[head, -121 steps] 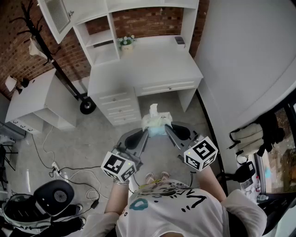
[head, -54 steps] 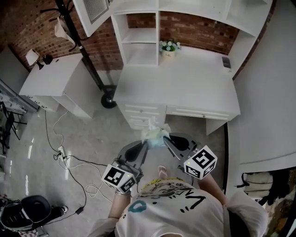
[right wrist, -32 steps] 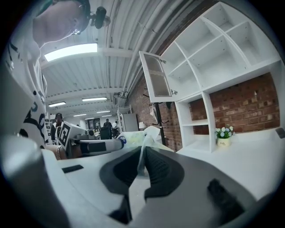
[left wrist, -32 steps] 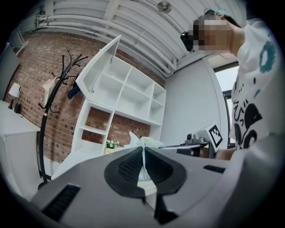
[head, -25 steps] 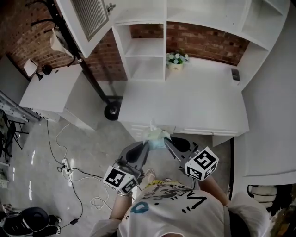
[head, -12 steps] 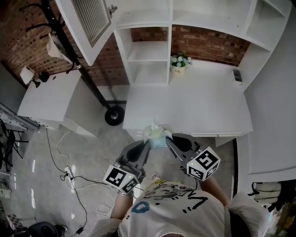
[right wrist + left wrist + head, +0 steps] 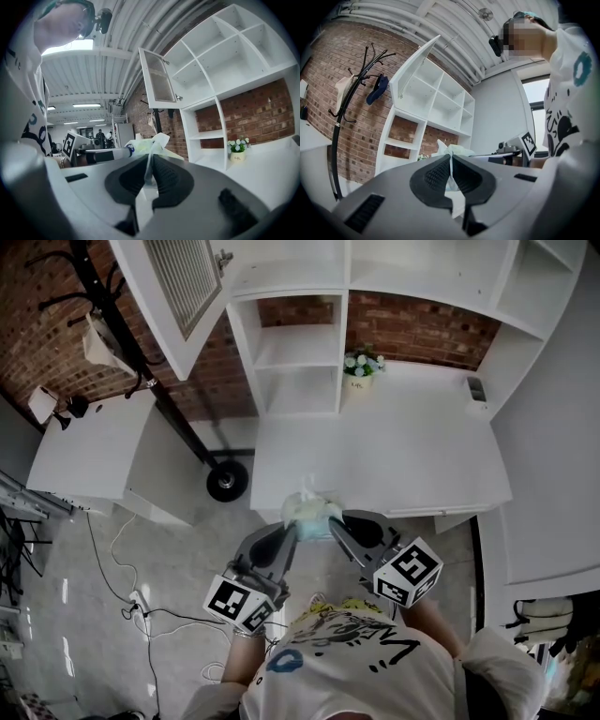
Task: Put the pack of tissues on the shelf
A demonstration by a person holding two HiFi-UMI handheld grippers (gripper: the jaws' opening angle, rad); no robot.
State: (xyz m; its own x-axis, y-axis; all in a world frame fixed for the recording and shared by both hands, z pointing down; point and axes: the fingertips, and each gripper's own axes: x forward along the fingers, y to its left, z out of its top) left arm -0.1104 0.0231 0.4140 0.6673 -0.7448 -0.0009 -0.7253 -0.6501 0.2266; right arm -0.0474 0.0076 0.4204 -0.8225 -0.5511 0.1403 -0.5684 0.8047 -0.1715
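The pack of tissues (image 7: 312, 513), pale green with a white tissue sticking out of its top, hangs in the air at the front edge of the white desk (image 7: 375, 460). Both grippers pinch its wrapper: my left gripper (image 7: 292, 532) holds the left end, my right gripper (image 7: 335, 526) the right end. In the left gripper view the jaws are shut on a thin flap of the pack (image 7: 452, 154). The right gripper view shows the same, jaws shut on the wrapper (image 7: 149, 150). The white shelf unit (image 7: 295, 352) stands at the desk's back left, with open compartments.
A small pot of flowers (image 7: 360, 367) and a dark remote (image 7: 475, 389) sit on the desk near the brick wall. An upper cabinet door (image 7: 178, 282) hangs open at the left. A black coat rack (image 7: 141, 362) and a white side cabinet (image 7: 89, 451) stand left of the desk.
The person has walked up to the desk, carrying the pack between both grippers. The desk and shelf have come closer in the view; the hold on the pack is unchanged.
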